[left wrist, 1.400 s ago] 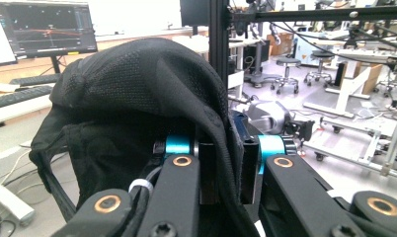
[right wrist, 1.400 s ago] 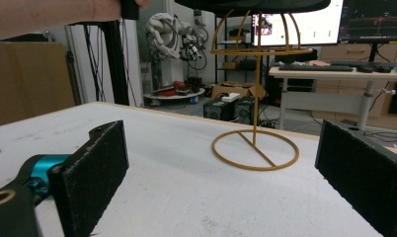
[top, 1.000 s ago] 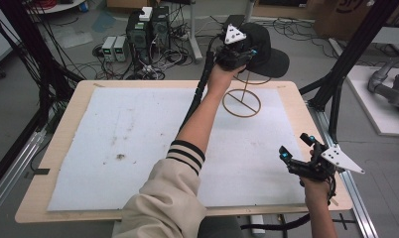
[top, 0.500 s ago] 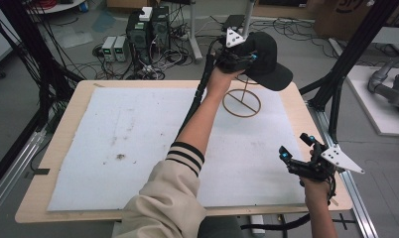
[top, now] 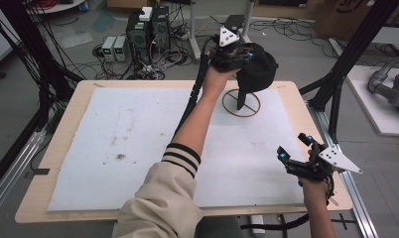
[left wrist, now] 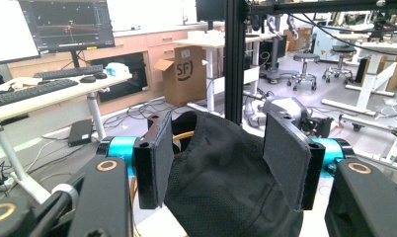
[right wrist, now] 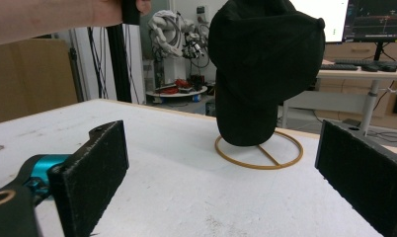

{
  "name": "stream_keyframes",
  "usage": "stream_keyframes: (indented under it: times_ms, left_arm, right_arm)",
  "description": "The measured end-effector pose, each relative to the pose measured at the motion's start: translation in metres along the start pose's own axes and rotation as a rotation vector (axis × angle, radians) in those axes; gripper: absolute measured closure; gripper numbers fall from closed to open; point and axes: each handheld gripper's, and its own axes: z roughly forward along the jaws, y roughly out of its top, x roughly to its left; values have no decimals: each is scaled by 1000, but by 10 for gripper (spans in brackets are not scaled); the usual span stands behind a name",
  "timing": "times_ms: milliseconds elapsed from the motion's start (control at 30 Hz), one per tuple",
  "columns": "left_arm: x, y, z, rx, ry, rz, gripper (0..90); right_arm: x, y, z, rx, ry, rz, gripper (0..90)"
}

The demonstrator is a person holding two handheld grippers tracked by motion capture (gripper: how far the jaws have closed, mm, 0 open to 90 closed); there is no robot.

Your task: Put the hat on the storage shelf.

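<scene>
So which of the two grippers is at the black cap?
The left gripper, at the table's far edge, its jaws either side of the cap. The right gripper hangs open near the front edge.

Cream sleeve (top: 153, 208) with black-striped cuff; black claws, teal joints, grey plates.
</scene>
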Motion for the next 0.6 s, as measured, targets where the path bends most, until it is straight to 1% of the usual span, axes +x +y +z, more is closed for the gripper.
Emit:
stream_keyframes:
  times_ms: [200, 267, 367, 400, 433, 500, 600]
  left_arm:
    - [3, 4, -6, -21, -1, -1, 417]
    - [3, 4, -9, -15, -1, 1, 372]
    - [5, 5, -13, -22, 4, 10, 319]
    - [6, 5, -14, -19, 1, 6, 287]
    - [7, 5, -16, -14, -2, 5, 287]
    - [7, 6, -19, -8, -1, 10, 251]
    - [8, 7, -27, -20, -5, 24, 234]
  right_arm:
    - [1, 0, 1, 3, 2, 1, 56]
    - [1, -1, 1, 6, 3, 3, 56]
    - [2, -1, 2, 9, 8, 1, 55]
    - [3, -1, 3, 11, 10, 0, 56]
    - [3, -1, 3, 11, 10, 0, 56]
    - [4, -1, 3, 8, 13, 0, 56]
    - [6, 1, 3, 2, 15, 2, 56]
